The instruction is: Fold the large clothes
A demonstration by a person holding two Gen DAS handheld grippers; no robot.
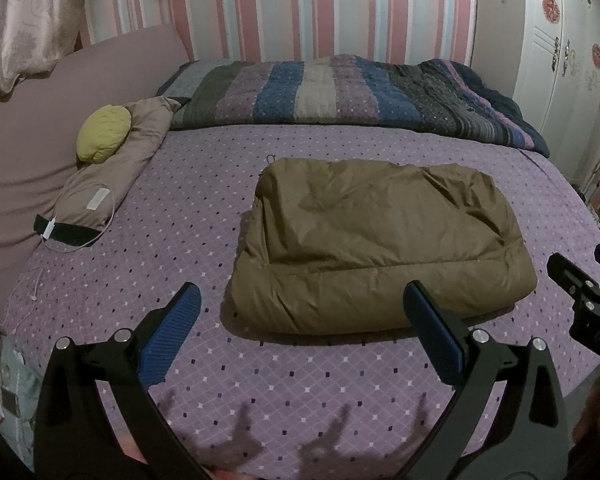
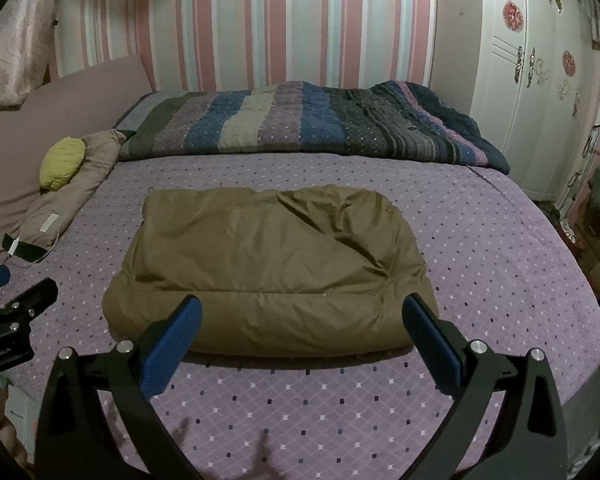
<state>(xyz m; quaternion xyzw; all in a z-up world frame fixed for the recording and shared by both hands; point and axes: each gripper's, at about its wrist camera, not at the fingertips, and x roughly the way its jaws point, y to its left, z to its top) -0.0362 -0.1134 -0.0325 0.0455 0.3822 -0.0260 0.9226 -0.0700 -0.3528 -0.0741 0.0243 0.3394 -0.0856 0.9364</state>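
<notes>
Striped quilt (image 1: 340, 92), yellow cushion (image 1: 103, 134)

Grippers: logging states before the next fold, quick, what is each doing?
Left gripper: open, holding nothing.
Right gripper: open, holding nothing.

Olive-brown puffy jacket (image 1: 380, 240) (image 2: 272, 264) — folded into a thick, roughly rectangular bundle, lying flat approx mid-bed on purple diamond-print sheet (image 1: 300, 380) (image 2: 300, 400). Smooth, slightly shiny fabric w/ soft creases across top. Near edge rolled into a fat padded band w/ a seam line running along it; far edge lower, more rumpled, esp. at far-right corner. Left side shows stacked layers. Small loop sticking out at far-left corner — too small to tell what it is.
</notes>
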